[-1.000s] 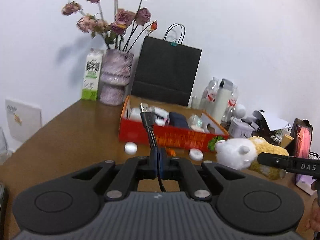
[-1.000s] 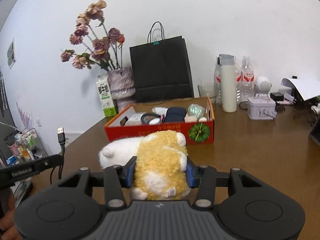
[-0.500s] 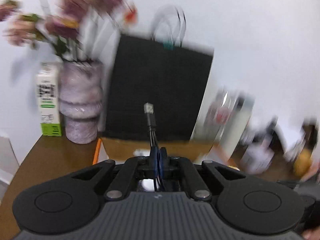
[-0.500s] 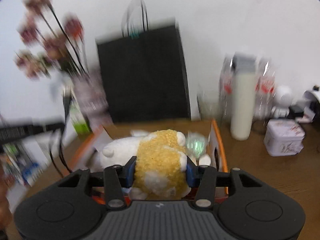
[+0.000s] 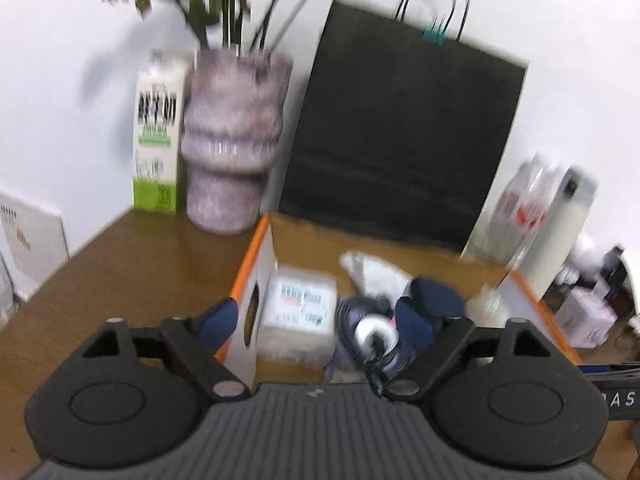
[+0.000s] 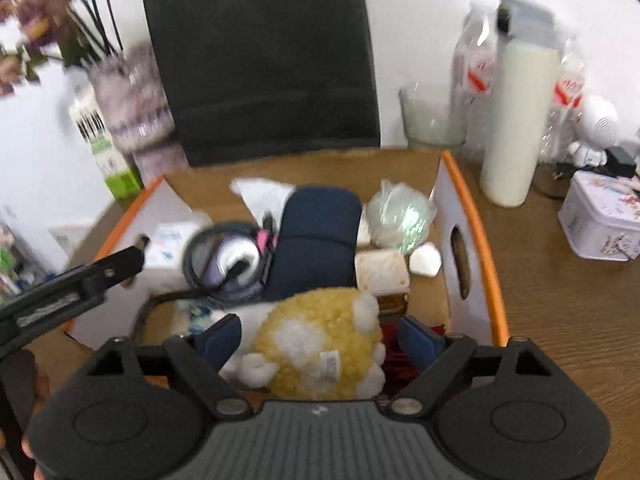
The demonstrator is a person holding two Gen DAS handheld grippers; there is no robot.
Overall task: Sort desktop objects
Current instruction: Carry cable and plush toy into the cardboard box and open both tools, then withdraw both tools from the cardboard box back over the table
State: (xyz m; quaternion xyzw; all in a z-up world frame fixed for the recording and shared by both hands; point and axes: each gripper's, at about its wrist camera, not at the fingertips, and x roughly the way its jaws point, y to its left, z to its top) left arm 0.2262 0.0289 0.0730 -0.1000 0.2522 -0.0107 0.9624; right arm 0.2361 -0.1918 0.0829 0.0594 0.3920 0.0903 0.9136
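Brown wood desktop (image 6: 560, 320) against a white wall carries the orange-rimmed cardboard box (image 6: 476, 216) over which both tools hang, and that box explains nearly every placement here. Between the blue pads of the right gripper (image 6: 322, 340) sits the yellow and white plush toy (image 6: 320, 352); the jaws are opening, gaps show on either side of the toy, and it rests at the near end of the box, so it appears let go where it was meant to land. The left gripper (image 5: 328, 316) is also opening its jaws, with nothing pinched between the pads; just beyond its right pad lies a dark coiled cable (image 5: 372, 340), seemingly dropped among the collected items. Outward from there the box holds a white packet (image 5: 298, 312), a navy pouch (image 6: 316, 240), a clear bag of pale green stuff (image 6: 400, 216) and small white pieces, all piled loosely, as suits a catch-all container. In the right wrist view the left tool enters from the left edge over the box's near left wall, which suggests both hands came to one drop spot together. Behind the box stand a black paper bag (image 5: 400, 132), a mauve vase (image 5: 232, 140) with flowers, a milk carton (image 5: 158, 136), a white bottle (image 6: 516, 120) and a tin (image 6: 604, 220), apparently not part of this drop.
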